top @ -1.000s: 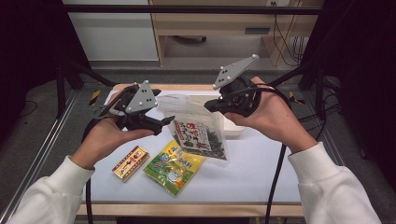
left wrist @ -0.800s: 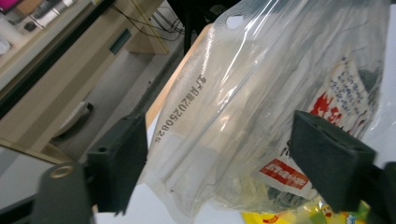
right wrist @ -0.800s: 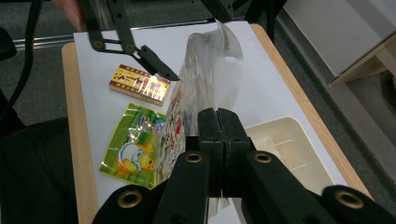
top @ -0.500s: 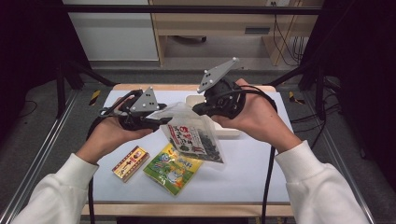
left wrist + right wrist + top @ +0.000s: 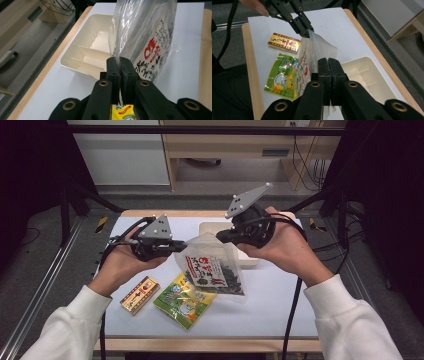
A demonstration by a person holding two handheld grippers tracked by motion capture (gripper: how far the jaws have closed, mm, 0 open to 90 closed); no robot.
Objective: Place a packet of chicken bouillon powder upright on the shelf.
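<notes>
**Mia:** Where is the clear bag (image 5: 212,267) with the dark bits and red writing?

**Ben:** It hangs in the air over the white worktop (image 5: 280,305). Two corners at its top are held, so it is stretched between them. Its bottom end hangs low over the worktop.

**Mia:** Who holds it?

**Ben:** The left hand-held gripper (image 5: 181,247) pinches the top corner of the bag on the left. Its jaws have just been closing, and now they are pressed tight on the plastic with the bag's edge between them. The right hand-held gripper (image 5: 220,236) pinches the other top corner. Its jaws are pressed together on the plastic too.

**Mia:** What else is near the bag?

**Ben:** A cream tray (image 5: 82,43) with little walls inside sits just behind the bag. It is partly hidden by the bag and the right hand (image 5: 280,245).

**Mia:** And in front of the bag?

**Ben:** A green and yellow snack packet (image 5: 184,301) lies flat just below the bag. A small yellow and red box (image 5: 140,294) lies to the left of that packet, a bit apart from the bag.
</notes>
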